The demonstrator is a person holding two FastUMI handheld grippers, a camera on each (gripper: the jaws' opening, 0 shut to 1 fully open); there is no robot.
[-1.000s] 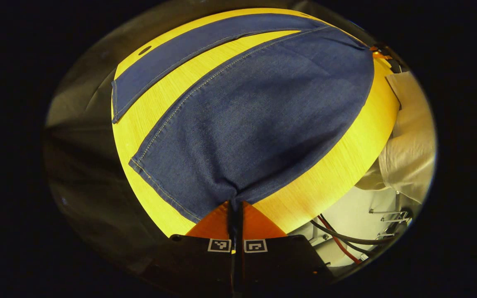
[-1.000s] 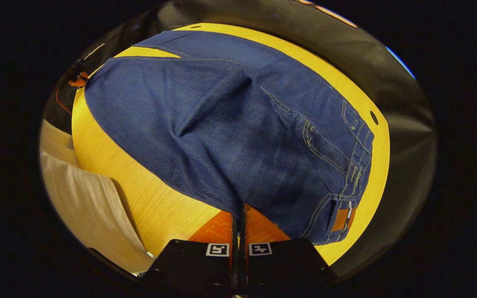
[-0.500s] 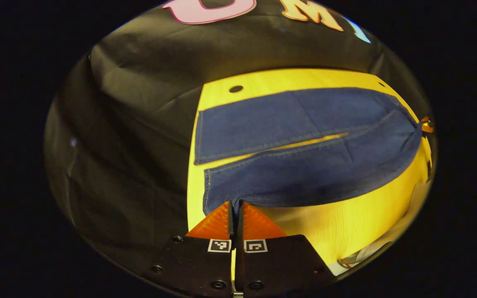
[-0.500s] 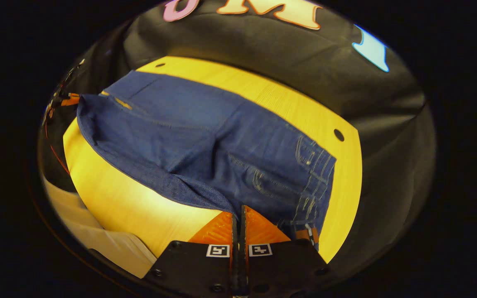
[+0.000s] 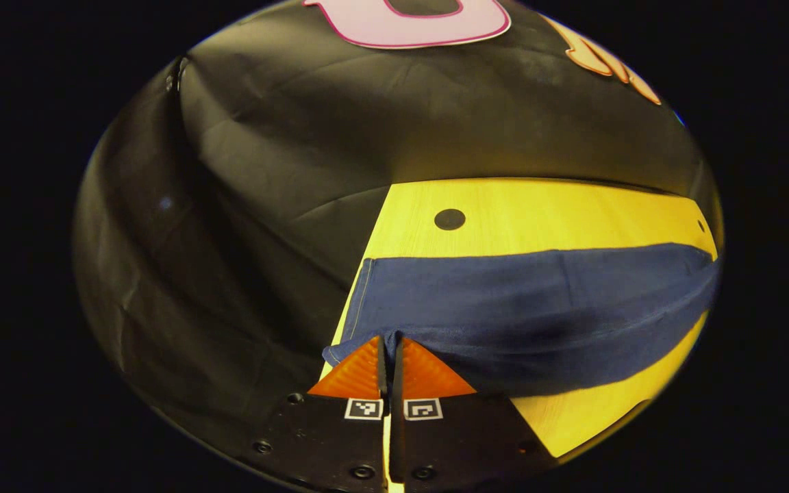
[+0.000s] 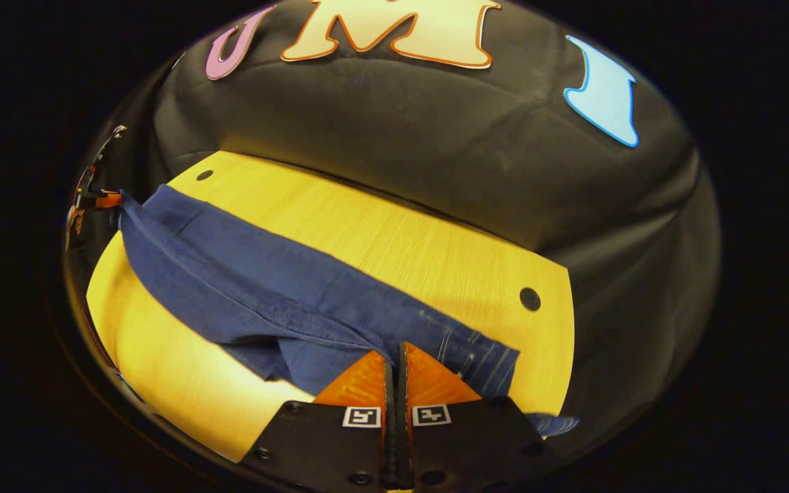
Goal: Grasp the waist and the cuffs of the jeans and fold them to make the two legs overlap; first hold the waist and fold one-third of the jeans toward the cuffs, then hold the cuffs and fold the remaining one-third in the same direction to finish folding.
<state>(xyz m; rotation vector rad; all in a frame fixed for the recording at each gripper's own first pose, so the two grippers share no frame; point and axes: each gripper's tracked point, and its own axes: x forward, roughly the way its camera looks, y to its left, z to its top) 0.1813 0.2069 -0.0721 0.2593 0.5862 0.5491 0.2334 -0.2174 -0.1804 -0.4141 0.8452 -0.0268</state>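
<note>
A yellow wood-grain table (image 5: 538, 205) with round holes near its far corners carries blue denim jeans (image 5: 518, 308), stretched as a long band from end to end. The left gripper view shows the cuff end at the table's left edge, where the left gripper (image 5: 389, 340) is clenched on the hem. The right gripper view shows the stitched waist and pocket seams at the table's right edge, the right gripper (image 6: 394, 347) clenched on the denim there, with the other gripper far off at the cuffs.
</note>
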